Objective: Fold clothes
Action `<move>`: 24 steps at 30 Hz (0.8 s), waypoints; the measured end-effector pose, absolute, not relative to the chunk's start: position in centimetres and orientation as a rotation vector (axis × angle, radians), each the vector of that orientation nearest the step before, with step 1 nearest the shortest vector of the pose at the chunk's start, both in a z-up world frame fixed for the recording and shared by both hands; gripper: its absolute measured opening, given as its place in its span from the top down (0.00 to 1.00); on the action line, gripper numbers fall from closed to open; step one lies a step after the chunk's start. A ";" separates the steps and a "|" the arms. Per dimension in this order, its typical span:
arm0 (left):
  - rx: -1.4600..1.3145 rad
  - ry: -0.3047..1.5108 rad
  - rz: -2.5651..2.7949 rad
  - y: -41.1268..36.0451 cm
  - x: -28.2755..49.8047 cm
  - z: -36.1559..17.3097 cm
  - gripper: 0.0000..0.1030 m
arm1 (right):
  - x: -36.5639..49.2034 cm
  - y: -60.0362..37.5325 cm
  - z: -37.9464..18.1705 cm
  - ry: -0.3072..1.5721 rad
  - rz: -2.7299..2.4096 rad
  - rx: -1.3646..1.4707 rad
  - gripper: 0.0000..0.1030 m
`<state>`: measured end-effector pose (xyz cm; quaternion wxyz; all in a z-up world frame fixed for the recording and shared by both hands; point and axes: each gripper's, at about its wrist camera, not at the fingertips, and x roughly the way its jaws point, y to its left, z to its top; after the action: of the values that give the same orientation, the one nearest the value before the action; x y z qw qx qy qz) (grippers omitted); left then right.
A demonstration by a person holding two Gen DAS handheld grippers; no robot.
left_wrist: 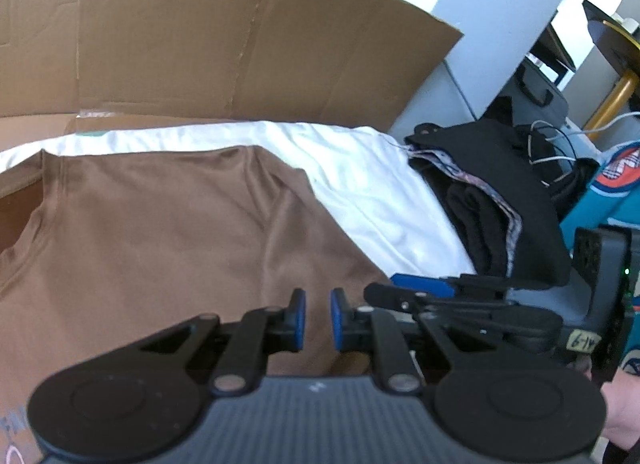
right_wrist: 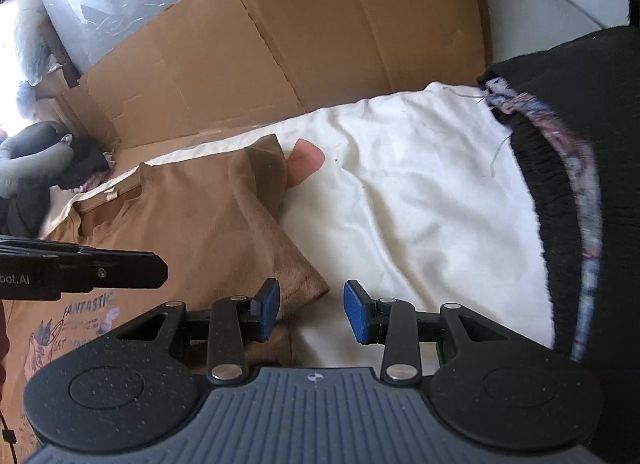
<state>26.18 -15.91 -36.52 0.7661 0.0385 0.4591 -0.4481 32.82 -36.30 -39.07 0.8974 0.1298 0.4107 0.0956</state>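
A brown T-shirt (left_wrist: 168, 232) lies front up on a white sheet (left_wrist: 360, 184), neck to the left. Its print (right_wrist: 80, 320) reads "FANTASTIC". My left gripper (left_wrist: 318, 320) hovers over the shirt's right side, its blue pads a narrow gap apart with nothing pinched between them. My right gripper (right_wrist: 314, 310) stands open at the short sleeve's hem (right_wrist: 304, 284), which lies just ahead of its left pad. Each gripper shows in the other's view: the right gripper (left_wrist: 384, 290) from the side, the left gripper (right_wrist: 160, 270) at the left edge.
A cardboard wall (left_wrist: 240, 44) stands behind the sheet. A heap of black clothes (left_wrist: 492, 200) with a patterned trim borders the sheet on the right. A pink rounded thing (right_wrist: 306, 162) pokes out by the shirt's shoulder. Cables (left_wrist: 556, 144) and a teal box (left_wrist: 608, 192) lie further right.
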 end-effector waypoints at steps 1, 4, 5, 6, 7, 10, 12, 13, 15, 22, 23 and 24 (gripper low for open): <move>0.081 1.001 -0.972 -15.9 26.4 -36.6 0.87 | 33.1 -36.3 -39.3 0.852 0.202 0.276 0.59; 0.081 1.005 -0.968 -15.7 27.0 -36.9 0.87 | 33.8 -36.2 -39.8 0.857 0.216 0.291 0.59; 0.082 1.006 -0.966 -15.6 27.2 -36.9 0.87 | 33.9 -36.2 -39.8 0.858 0.227 0.294 0.59; 0.080 1.008 -0.963 -15.5 27.4 -37.0 0.87 | 34.0 -36.1 -39.7 0.858 0.238 0.296 0.60; 0.077 1.010 -0.959 -15.3 27.6 -37.0 0.87 | 34.1 -36.0 -39.6 0.859 0.250 0.297 0.61; 0.062 1.014 -0.948 -14.8 28.2 -37.0 0.87 | 34.6 -35.3 -38.3 0.879 0.281 0.284 0.91; 0.054 1.014 -0.939 -14.4 28.7 -37.0 0.87 | 34.8 -34.9 -37.4 0.892 0.301 0.274 0.96; 0.053 1.012 -0.936 -14.2 28.9 -36.9 0.87 | 35.0 -34.6 -37.0 0.898 0.312 0.270 0.96; 0.046 1.005 -0.929 -13.7 29.6 -36.7 0.86 | 35.2 -34.2 -36.1 0.911 0.333 0.261 0.96; -0.036 0.978 -0.865 -10.9 32.2 -35.7 0.83 | 37.0 -30.3 -32.6 0.966 0.428 0.222 0.96; -0.053 0.976 -0.851 -10.3 32.5 -35.7 0.83 | 37.3 -29.5 -32.3 0.979 0.440 0.211 0.96; -0.071 0.978 -0.841 -9.6 32.8 -35.7 0.83 | 37.7 -28.7 -32.0 0.989 0.452 0.193 0.96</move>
<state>32.81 -9.64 -35.72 0.7986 -0.0329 0.4556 -0.3919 37.73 -28.66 -32.03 0.8513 0.0918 0.4699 0.2147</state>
